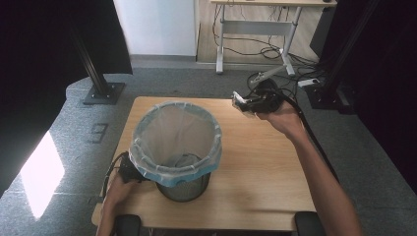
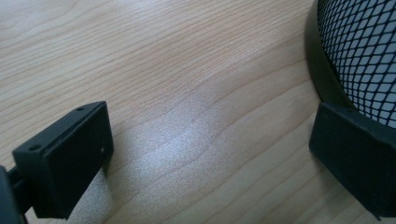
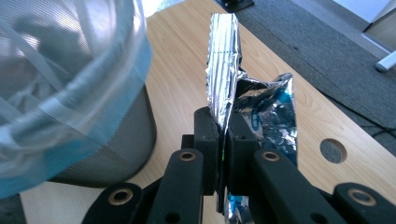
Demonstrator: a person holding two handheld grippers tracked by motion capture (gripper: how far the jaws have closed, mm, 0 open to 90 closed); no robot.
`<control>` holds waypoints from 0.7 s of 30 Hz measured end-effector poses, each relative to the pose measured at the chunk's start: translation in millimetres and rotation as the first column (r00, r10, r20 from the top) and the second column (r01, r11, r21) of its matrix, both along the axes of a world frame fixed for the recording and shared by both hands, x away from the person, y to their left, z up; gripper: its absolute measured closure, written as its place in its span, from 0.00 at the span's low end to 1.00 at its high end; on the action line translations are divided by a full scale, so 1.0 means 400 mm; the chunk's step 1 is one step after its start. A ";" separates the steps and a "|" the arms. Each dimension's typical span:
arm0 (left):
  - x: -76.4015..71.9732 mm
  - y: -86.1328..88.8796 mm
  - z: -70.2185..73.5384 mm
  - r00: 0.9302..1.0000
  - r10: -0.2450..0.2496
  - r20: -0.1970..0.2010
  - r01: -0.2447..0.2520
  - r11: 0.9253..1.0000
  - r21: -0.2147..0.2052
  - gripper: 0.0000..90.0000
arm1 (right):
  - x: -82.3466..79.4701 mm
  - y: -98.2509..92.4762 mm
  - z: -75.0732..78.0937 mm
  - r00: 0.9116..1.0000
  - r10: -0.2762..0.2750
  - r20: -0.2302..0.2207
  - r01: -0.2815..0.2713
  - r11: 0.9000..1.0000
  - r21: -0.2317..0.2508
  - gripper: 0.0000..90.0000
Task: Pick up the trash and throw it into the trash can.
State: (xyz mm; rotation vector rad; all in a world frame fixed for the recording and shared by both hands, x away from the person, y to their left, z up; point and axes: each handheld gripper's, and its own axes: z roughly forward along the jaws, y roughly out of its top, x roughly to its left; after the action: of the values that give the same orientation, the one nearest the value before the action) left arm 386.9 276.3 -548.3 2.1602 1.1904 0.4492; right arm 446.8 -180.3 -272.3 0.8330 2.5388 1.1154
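Observation:
A black mesh bin (image 1: 184, 184) lined with a pale blue plastic bag (image 1: 174, 137) stands on the left half of the wooden table (image 1: 265, 167). My right gripper (image 1: 244, 103) is held above the table's far right side, shut on a crumpled silver foil wrapper (image 1: 238, 100). In the right gripper view the wrapper (image 3: 223, 60), silver with blue print, sticks up from between the closed jaws of the right gripper (image 3: 224, 140), and the bin (image 3: 112, 144) is at the left. My left gripper (image 1: 129, 169) rests low beside the bin's base. In its own view the left gripper (image 2: 210, 158) is open, one jaw against the bin's mesh (image 2: 364, 51).
A round hole (image 3: 333, 150) is cut in the tabletop near the right gripper. Beyond the table lie grey carpet, a black stand base (image 1: 103, 92), floor cables (image 1: 275, 51) and a white desk frame (image 1: 255, 27).

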 end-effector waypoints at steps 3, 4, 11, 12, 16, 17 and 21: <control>0.000 0.000 0.000 1.000 0.000 0.000 0.000 1.000 0.000 0.00 | -0.003 0.008 0.020 1.000 0.008 0.003 -0.008 1.000 0.000 0.94; 0.000 0.000 0.000 1.000 0.000 0.000 0.000 1.000 0.000 0.00 | -0.004 0.010 0.027 1.000 0.011 0.001 -0.011 1.000 0.006 0.94; 0.000 0.000 0.000 1.000 0.000 0.000 0.000 1.000 0.000 0.00 | -0.012 0.032 0.070 0.999 0.037 0.010 -0.037 0.999 0.013 0.94; 0.000 0.000 0.000 1.000 0.000 0.000 0.000 1.000 0.000 0.00 | -0.014 0.036 0.076 0.999 0.042 0.013 -0.042 0.999 0.013 0.94; 0.000 0.000 0.000 1.000 0.000 0.000 0.000 1.000 0.000 0.00 | -0.021 0.052 0.101 0.998 0.061 0.020 -0.062 0.998 0.017 0.94; 0.000 0.000 0.000 1.000 0.000 0.000 0.000 1.000 0.000 0.00 | -0.024 0.056 0.107 0.998 0.066 0.021 -0.067 0.998 0.019 0.94; 0.000 0.000 0.000 1.000 0.000 0.000 0.000 1.000 0.000 0.00 | -0.034 0.076 0.130 0.996 0.089 0.028 -0.090 0.996 0.022 0.94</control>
State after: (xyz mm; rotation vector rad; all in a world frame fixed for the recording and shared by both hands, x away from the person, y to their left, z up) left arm 386.9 276.3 -548.3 2.1602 1.1905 0.4494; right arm 433.2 -150.1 -220.4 0.7112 2.5688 1.1761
